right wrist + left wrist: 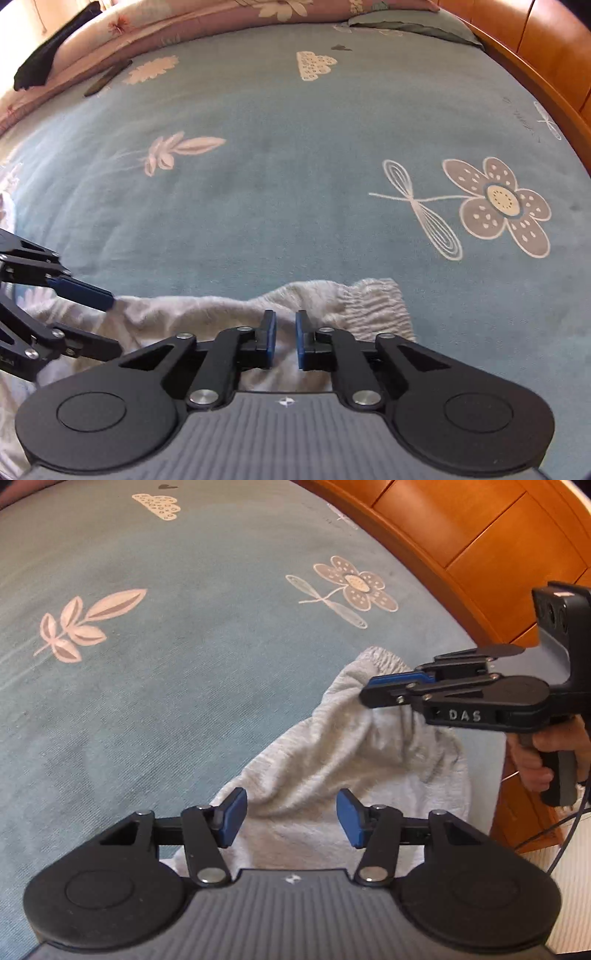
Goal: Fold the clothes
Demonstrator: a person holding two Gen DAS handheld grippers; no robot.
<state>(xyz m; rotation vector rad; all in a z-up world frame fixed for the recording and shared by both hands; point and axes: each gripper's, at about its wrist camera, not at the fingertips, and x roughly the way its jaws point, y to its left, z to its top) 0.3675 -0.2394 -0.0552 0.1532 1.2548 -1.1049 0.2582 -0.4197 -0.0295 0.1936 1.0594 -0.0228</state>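
A light grey knit garment (332,760) with a ribbed elastic edge (376,306) lies bunched at the near side of a teal bedspread. In the left wrist view my right gripper (373,694) comes in from the right. Its jaws are nearly together on a raised fold of the cloth beside the elastic edge, and the fabric peaks up to its tips. In its own view the right gripper (286,339) shows grey cloth in the narrow gap. My left gripper (291,818) hovers open over the garment's lower part, its blue pads (232,818) well apart; the same left gripper (107,321) shows at the left of the right wrist view.
The teal bedspread (295,184) with flower prints spreads far and left. A wooden bed frame (461,535) runs along the right. Pink bedding (147,22), a dark cloth (40,62) and a slim dark object (107,77) lie at the far edge. A hand (535,760) holds the right gripper's handle.
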